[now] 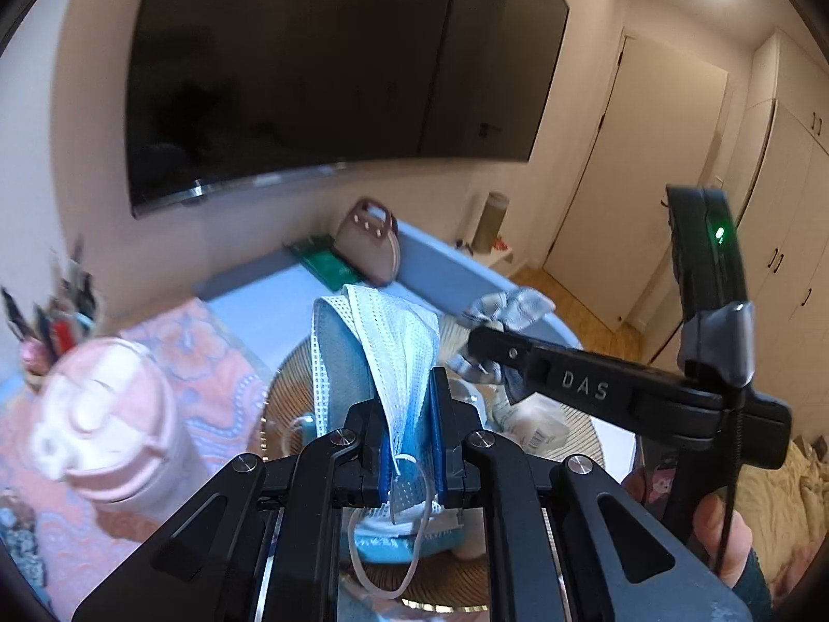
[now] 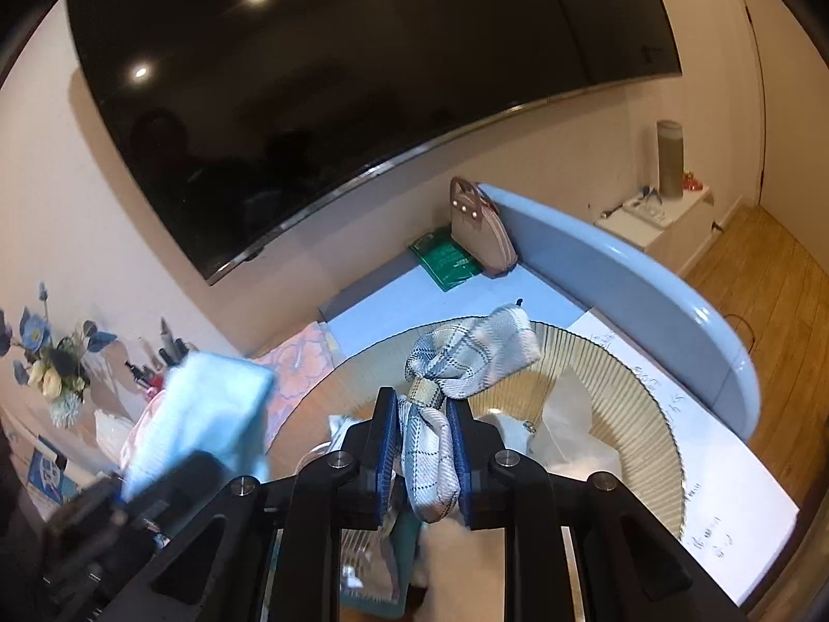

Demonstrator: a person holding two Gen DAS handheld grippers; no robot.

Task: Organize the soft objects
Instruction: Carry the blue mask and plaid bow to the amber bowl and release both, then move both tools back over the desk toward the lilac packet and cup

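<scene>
Beneath a large dark wall-mounted television (image 2: 362, 78), a pale blue desk (image 2: 466, 300) carries a round ribbed woven basket (image 2: 622, 378), and both claws hang above that basket with a soft thing lifted out, apparently so each can be sorted separately. Closed on a blue-and-white pleated disposable face mask (image 1: 383, 342), the left gripper (image 1: 409, 430) holds it upright over the basket with an ear loop dangling, while the right gripper (image 2: 425, 446) is clamped on a knotted grey-and-white plaid fabric scrunchie (image 2: 466, 357). Only the left view shows the pink lidded tumbler (image 1: 103, 425) left of the basket; only the right shows the crumpled white wrappers (image 2: 570, 435) inside it.
</scene>
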